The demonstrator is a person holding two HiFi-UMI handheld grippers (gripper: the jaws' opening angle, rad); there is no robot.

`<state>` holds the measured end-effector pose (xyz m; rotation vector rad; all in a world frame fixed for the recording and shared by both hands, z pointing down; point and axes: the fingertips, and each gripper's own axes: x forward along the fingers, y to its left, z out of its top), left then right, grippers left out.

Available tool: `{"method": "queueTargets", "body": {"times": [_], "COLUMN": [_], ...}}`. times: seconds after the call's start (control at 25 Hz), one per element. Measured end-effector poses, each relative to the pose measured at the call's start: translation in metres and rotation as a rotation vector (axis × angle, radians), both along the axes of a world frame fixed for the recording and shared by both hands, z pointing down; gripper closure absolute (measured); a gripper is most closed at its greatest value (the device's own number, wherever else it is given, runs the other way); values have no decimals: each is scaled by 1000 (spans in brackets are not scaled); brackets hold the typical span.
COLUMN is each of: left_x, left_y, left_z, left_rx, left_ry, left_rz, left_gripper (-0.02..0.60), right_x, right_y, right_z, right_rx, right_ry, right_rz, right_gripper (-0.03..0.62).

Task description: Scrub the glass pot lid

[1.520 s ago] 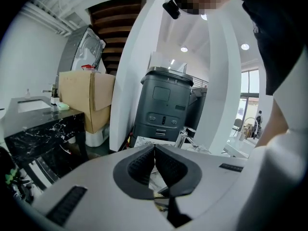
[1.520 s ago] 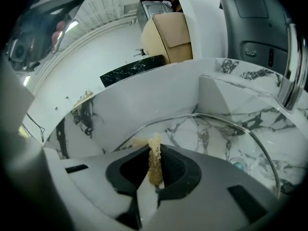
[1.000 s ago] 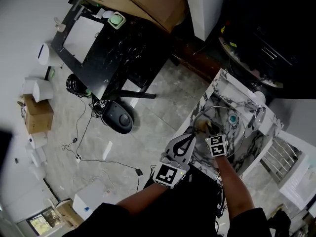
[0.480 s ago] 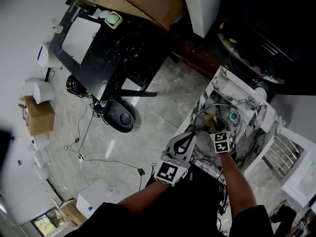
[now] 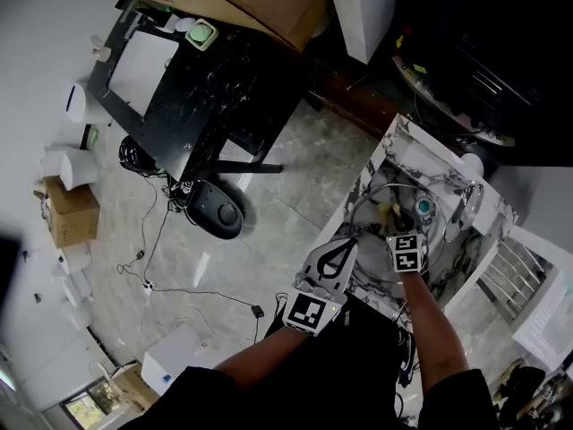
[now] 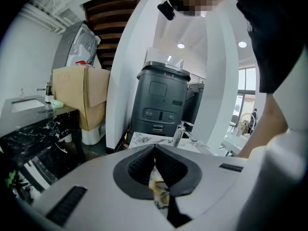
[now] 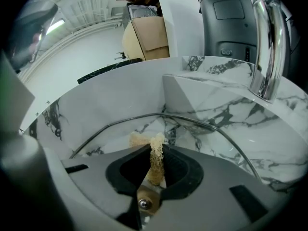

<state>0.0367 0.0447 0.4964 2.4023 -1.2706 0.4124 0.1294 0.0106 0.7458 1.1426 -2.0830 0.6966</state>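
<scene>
Grey ribbed pads [image 6: 138,166] of the left tool [image 6: 155,150] are pressed together at the tips. No object is visible between them, and I cannot tell whether they nip the lid's edge. In the head view this tool sits at the left lip of the marble sink [image 7: 226,95]. The glass pot lid [image 7: 202,134] is inside the sink. Its metal rim shows as an arc across the right gripper view, with marble veining visible through the glass. Whether the lid leans on the sink wall or lies flat is unclear. The right tool [image 7: 155,154] pinches a pale yellow, coarse-fibred sponge [image 7: 139,139] edge-on. A tuft stands out past the jaws, close to the lid's near rim; contact is not confirmed. The chrome faucet [image 7: 262,42] rises at far right. Judgement on handling: the lid is stiff, moderately heavy and breakable, and probably slick if wet. It is best steadied at the metal rim or the knob, not on bare glass. The sponge is soft and light, so scrubbing pressure should be modest to stop the lid skating against the hard marble.
</scene>
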Motion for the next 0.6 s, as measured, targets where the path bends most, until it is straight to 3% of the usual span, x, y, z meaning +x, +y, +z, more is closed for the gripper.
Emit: {"method": "queueTargets", "body": {"times": [0.2, 0.32, 0.4, 0.6], "left_x": [-3, -1, 2, 4], "left_y": [3, 6, 10, 17], "left_z": [4, 3, 2, 6], "left_rx": [-22, 11, 26, 0], "left_ry": [9, -35, -27, -39], "left_rz": [-29, 5, 11, 39], "left_gripper": [565, 565, 565, 565], "right_x": [8, 14, 19, 33], "right_y": [2, 0, -1, -3], "right_z": [2, 1, 0, 0], "right_rx": [-12, -11, -3, -8], "right_ry": [2, -2, 9, 17], "right_rz": [24, 48, 62, 116], "right_gripper": [533, 533, 533, 533]}}
